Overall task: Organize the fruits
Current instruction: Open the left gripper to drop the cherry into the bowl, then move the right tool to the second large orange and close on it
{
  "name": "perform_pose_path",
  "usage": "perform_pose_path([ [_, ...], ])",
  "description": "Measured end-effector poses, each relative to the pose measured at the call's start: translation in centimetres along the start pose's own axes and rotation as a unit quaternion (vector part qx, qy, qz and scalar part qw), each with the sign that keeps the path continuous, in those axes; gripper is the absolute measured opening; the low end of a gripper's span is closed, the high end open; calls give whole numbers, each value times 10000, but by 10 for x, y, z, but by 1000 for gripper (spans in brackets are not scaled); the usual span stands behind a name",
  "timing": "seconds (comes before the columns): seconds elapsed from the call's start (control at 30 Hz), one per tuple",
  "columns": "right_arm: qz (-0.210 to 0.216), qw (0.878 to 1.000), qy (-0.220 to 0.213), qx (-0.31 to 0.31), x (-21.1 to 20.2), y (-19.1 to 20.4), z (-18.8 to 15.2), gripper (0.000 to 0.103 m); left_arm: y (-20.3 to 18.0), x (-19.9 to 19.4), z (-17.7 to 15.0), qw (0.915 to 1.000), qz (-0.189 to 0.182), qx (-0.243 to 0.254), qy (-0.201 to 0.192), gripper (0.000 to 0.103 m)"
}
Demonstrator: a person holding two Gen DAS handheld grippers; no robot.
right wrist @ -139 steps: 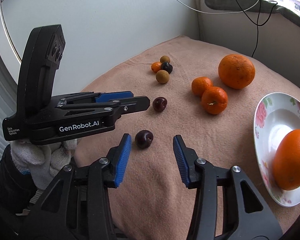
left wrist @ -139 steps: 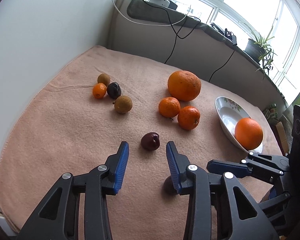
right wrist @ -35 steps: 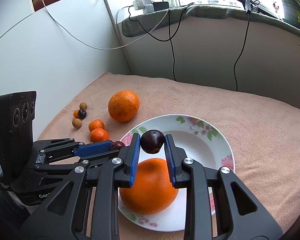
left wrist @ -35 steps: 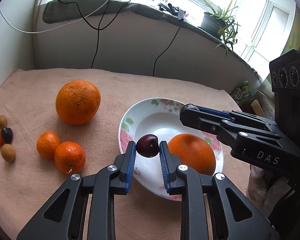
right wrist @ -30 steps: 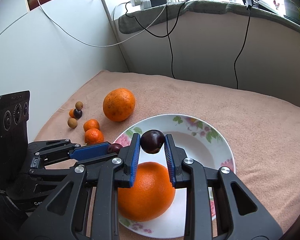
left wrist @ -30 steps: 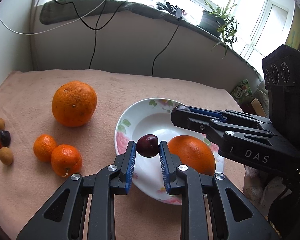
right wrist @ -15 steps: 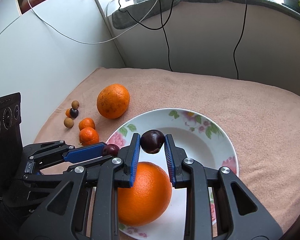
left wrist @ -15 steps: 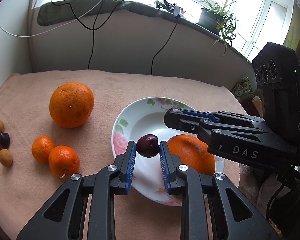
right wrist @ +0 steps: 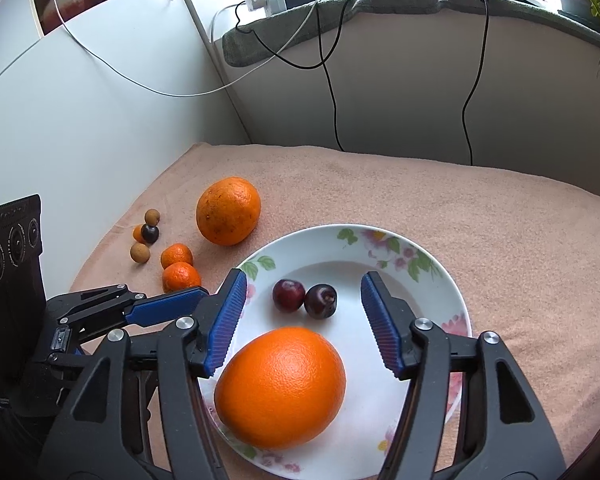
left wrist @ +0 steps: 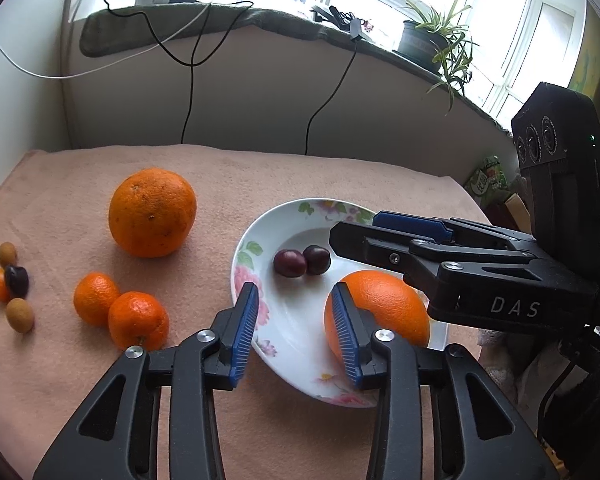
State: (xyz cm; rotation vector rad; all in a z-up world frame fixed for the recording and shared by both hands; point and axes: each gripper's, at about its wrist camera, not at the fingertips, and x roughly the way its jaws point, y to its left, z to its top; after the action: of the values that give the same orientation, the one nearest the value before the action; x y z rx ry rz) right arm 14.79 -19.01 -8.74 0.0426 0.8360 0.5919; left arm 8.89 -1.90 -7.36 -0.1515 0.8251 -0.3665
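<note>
Over the plate (right wrist: 440,276) both of your grippers hang with jaws spread and nothing between them: the left gripper (left wrist: 296,332) above the near rim, the right gripper (right wrist: 304,320) straddling the bowl's middle. Two cherries (right wrist: 304,298) lie touching each other on the white floor of the plate, just beyond the orange (right wrist: 280,388) that sits in its near part. On the cloth (left wrist: 260,168) to your left wait the big orange (left wrist: 152,212), two tangerines (left wrist: 120,312) side by side, and, farther out, a tight cluster (left wrist: 12,284) of small fruits: two brownish, one dark, one orange. Judging from this, the small ones are your likeliest trouble: they sit pressed together, so closing on one may nudge its neighbours and send them rolling toward the cloth's edge. The big orange looks wide for your jaws, and a shallow grip could let it slip. When you next lower fruit into the plate, the orange and cherries leave little free floor, so a careless drop could knock the cherries about. Your grippers are also near each other; mind a collision as you pull away.
</note>
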Motion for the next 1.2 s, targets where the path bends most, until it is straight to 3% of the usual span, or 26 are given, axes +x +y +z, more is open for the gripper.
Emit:
perform_pose_path([
  [0.17, -110, 9999, -77, 89, -3, -1, 3, 87, 1, -6, -1, 9999, 34, 15, -118, 66],
  [0.33, -126, 9997, -29, 206, -2, -3, 5, 90, -1, -9, 0, 9995, 213, 115, -191, 78],
  [1.2, 113, 9990, 273, 337, 30, 14, 44, 91, 62, -14, 15, 9971, 529, -502, -238, 79],
])
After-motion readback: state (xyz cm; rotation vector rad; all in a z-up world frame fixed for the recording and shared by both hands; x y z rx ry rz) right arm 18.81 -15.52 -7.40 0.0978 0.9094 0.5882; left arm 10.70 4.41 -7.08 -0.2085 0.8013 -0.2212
